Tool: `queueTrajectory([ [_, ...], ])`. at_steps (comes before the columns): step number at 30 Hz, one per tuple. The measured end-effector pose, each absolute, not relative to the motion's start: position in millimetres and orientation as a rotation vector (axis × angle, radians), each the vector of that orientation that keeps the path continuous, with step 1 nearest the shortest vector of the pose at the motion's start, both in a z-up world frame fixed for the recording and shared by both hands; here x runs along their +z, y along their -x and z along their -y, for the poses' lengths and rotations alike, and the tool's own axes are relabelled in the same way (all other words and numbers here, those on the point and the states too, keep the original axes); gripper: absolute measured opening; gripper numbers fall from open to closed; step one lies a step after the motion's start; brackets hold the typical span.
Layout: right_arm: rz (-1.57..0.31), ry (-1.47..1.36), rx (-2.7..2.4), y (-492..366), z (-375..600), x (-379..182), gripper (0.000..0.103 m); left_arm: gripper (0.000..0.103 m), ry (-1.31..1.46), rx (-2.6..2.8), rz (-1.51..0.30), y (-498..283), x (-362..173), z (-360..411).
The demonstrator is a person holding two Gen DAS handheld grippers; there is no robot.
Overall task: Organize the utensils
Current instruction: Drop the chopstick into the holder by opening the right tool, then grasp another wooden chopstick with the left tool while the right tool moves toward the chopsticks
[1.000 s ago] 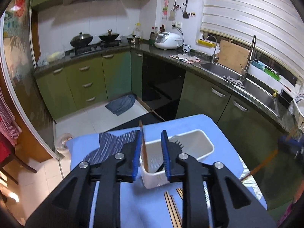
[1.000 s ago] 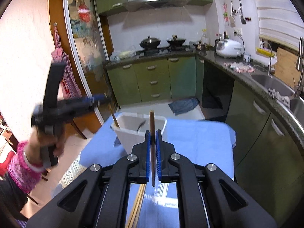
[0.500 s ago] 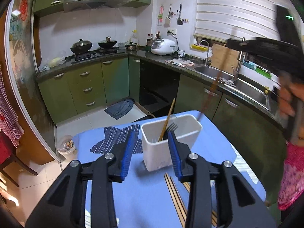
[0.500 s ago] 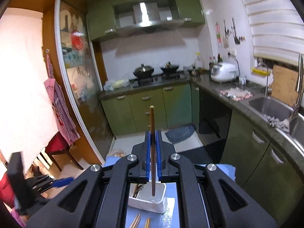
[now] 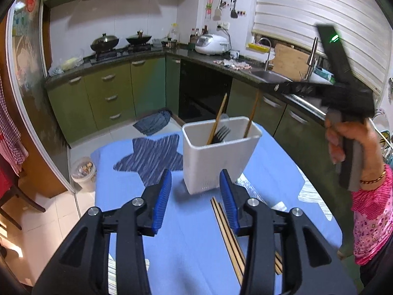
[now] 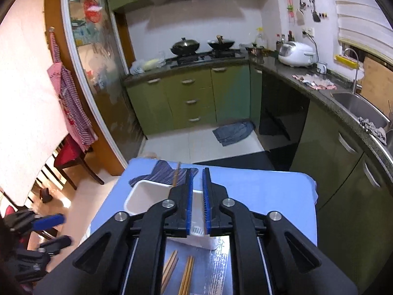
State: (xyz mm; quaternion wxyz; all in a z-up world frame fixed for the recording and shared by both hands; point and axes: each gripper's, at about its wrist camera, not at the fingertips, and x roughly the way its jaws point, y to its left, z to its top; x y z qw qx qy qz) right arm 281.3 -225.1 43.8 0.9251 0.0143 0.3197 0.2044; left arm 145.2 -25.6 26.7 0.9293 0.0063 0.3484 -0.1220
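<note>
We look over a blue surface in a green-cabinet kitchen. From the left wrist view we see the white bin whole, standing upright near the far end of the surface, beside a striped star patch. Inside it lean two chopsticks and a dark fork; only this view shows them all. The right wrist view hides most of the bin behind its own claw, and just one stick tip pokes up past the left finger.

Our left claw stands part open with nothing between its blue pads; its jaws have just been opening. It hangs short of the bin. Our right claw shows a narrow gap, empty, its jaws just parted, right above the bin. In the left view its tips blur and we cannot tell them apart; we see the right hand on its handle clearly.

Loose chopsticks lie on the surface near us, partly covered by the left claw's right finger. The right view shows two pairs, cut off at the bottom edge.
</note>
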Motion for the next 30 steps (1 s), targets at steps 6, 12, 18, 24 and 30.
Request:
queueTrajectory([
  [6,-0.576,-0.02,0.434,-223,247,62,0.019,0.039,-0.001,-0.263,-0.753,-142,12,34],
  [12,-0.661,-0.029,0.395,-183,278,5,0.031,0.046,-0.006,-0.268,-0.848,-146,-24,53],
  [18,-0.794,-0.056,0.34,-168,304,-78,0.031,0.046,0.018,-0.265,-1.023,-168,-78,71],
  [24,-0.85,-0.104,0.354,-164,312,-115,0.031,0.038,0.06,-0.242,-1.183,-193,-131,81],
  [30,-0.858,-0.128,0.383,-165,315,-125,0.031,0.027,0.058,-0.213,-1.211,-203,-145,86],
])
